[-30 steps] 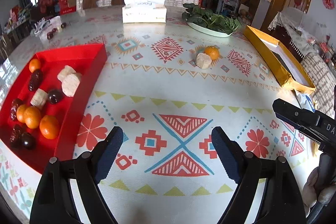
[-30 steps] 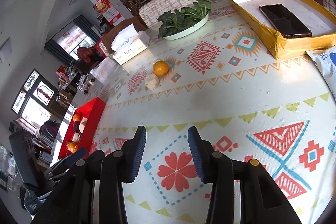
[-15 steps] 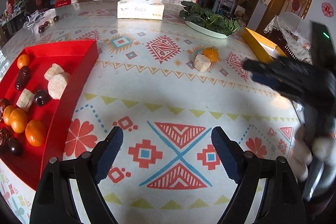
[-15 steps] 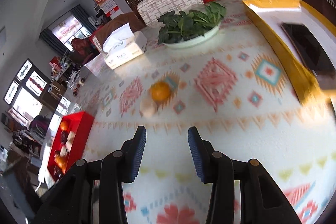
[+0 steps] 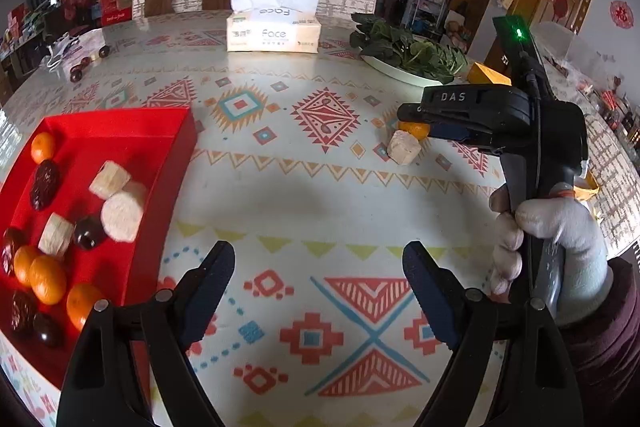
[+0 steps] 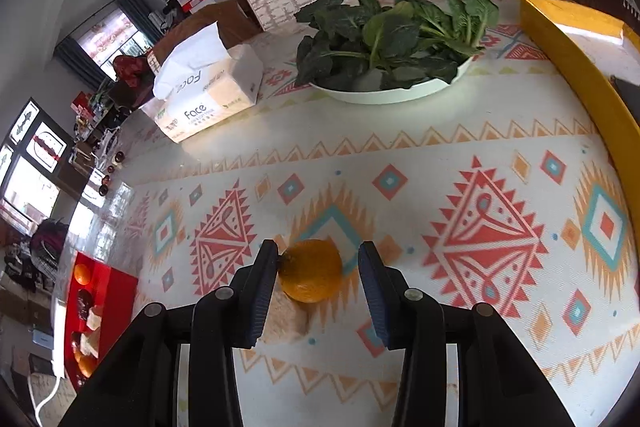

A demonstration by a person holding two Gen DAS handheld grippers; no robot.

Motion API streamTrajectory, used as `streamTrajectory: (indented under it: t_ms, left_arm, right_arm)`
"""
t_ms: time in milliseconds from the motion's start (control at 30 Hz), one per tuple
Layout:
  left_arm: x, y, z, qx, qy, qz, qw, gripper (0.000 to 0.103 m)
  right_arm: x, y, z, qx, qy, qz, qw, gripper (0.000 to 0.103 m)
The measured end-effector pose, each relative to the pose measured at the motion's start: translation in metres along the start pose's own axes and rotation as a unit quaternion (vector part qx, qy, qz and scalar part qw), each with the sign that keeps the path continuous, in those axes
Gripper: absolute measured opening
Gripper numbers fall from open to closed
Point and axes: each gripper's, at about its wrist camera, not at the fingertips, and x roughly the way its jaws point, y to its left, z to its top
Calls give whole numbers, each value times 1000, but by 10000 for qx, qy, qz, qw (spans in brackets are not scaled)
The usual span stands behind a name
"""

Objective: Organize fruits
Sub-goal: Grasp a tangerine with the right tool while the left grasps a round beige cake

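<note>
Orange [image 6: 311, 271] sat on the patterned tablecloth [image 6: 460, 163] between the right gripper's [image 6: 318, 263] closing jaws, the left pad touching or nearly touching its stem end, the right pad apart. A pale chunk [image 6: 286, 321] lay against it, under the left finger. The left gripper [image 5: 318, 279] hung wide and empty over bare cloth beside the red tray [image 5: 132, 131] of fruit. Farther off stood a tissue box [image 6: 208, 99], a plate of greens [image 6: 384, 95] and a yellow box [image 6: 576, 67].
</note>
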Motion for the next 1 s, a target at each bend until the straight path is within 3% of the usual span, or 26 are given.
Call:
streamTrajectory:
  t_ms: [33,133,267,567,800,900,933,1000]
  left_arm:
    - [2,-2,2,20,19,-36,10000,86]
    - [7,-8,8,57,70,-214,9997,86]
    - [16,-16,20,43,169,-443,9989,86]
    - [55,-52,50,489,148,-403,9979,85]
    - [83,-79,63,907,79,-147,9957,84]
    - [96,-84,66,977,187,-91,9950,63]
    - [101,-84,66,966,258,-87,9949,46]
    - [103,-86,64,1011,174,32,9947,32]
  right_arm:
    - [-1,1,0,-48,-24,-14,10000,36]
    - [-6,6,-5,-227,-125,-96,9996,35]
    - [-21,-9,-10,-5,-249,50,9997,35]
    - [-84,-52,-44,469,-582,565,9956,35]
    - [-86,-66,-50,545,-615,761,9937,36]
    - [-84,-69,-51,561,-582,797,9935,36]
    - [-84,-69,-51,581,-574,819,9933,36]
    - [-84,-71,-51,621,-565,851,9928,36]
